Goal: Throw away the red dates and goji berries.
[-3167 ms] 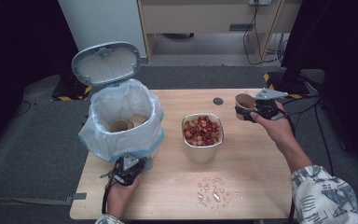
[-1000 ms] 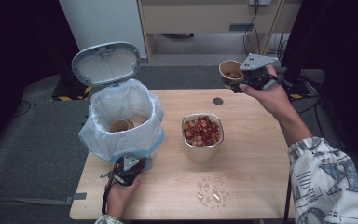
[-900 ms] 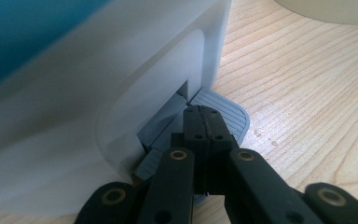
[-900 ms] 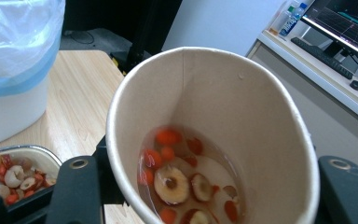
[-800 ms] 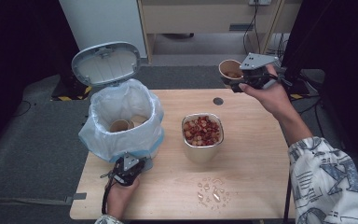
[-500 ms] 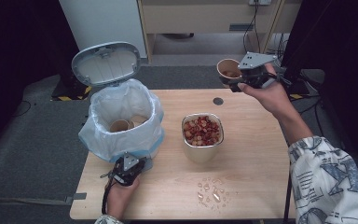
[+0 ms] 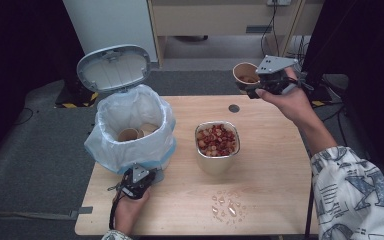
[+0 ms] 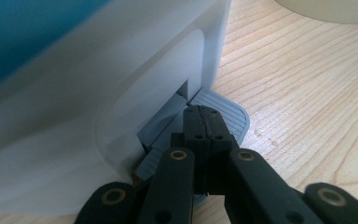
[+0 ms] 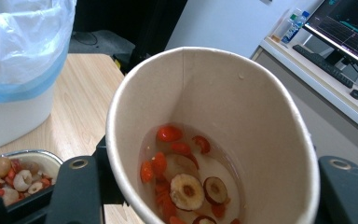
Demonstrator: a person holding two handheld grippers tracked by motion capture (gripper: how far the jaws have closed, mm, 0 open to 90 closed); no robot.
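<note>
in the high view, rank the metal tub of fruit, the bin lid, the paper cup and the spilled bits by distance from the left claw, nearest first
1. Spilled bits, on the table to the right of the left claw.
2. Metal tub of fruit, mid-table.
3. Bin lid, raised behind the bin.
4. Paper cup, gripped in the right claw at the far right.

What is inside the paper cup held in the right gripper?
The paper cup holds red berries, round dried fruit slices and some clear liquid at its bottom. Its near wall hides the lowest pieces. The right gripper clamps the cup.
</note>
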